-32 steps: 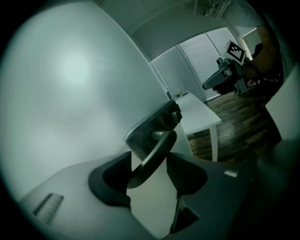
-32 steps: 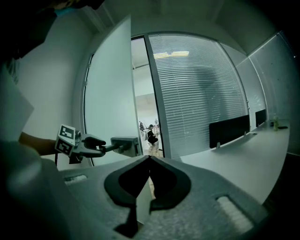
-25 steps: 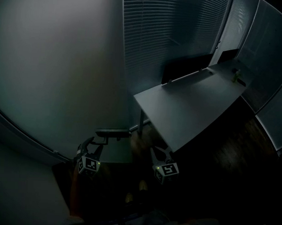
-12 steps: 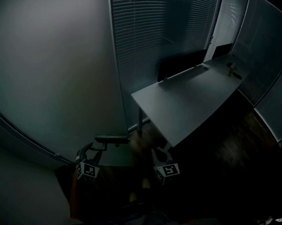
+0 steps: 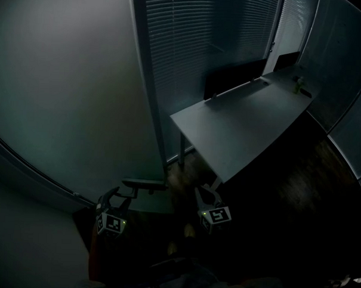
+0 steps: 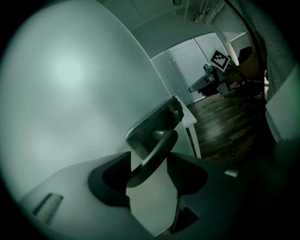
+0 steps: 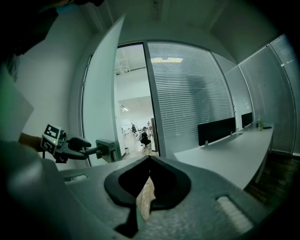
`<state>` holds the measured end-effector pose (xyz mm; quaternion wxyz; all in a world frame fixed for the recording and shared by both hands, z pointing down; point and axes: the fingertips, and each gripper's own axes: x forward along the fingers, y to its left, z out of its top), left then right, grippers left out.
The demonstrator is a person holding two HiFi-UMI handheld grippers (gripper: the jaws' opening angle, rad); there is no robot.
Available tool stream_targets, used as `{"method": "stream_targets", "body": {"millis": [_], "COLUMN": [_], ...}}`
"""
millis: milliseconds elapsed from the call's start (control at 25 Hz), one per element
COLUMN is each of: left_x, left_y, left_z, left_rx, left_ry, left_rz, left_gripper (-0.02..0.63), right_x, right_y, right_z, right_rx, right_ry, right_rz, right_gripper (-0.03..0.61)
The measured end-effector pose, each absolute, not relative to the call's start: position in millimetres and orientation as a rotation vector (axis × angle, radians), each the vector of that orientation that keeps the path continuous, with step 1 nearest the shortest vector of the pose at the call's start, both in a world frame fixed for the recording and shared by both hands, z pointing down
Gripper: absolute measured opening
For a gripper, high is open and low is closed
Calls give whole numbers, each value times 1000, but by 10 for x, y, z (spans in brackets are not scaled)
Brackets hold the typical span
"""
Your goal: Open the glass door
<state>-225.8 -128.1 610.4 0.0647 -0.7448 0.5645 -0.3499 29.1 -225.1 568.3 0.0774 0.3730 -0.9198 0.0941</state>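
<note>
Okay, the glass door (image 5: 69, 94) swings wider, nearly done: left gripper (image 6: 146, 164) hooks its handle (image 6: 157, 147), jaws apart; right gripper (image 7: 149, 159) idle, jaws together.

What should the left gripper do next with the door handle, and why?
Probably draw the left gripper back toward you to swing the glass door wider. The handle already sits between its parted jaws, so a pull should hook it. The door stands only partly open, which leaves a narrow doorway.
</note>
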Motion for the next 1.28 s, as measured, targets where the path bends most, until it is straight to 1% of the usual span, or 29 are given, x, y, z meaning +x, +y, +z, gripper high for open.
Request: {"method": "stream_targets", "body": {"millis": [1280], "left_x": [-2169], "left_y": [-409], "left_z": [6100], "left_rx": [-2290], "left_ry": [1617], "left_rz": [-1091], "left_gripper": [242], "right_x": [138], "right_y": [-1970], "right_z": [5650], "right_rx": [1092], "right_ry": [-2768], "right_rz": [243], "right_gripper": [2]}}
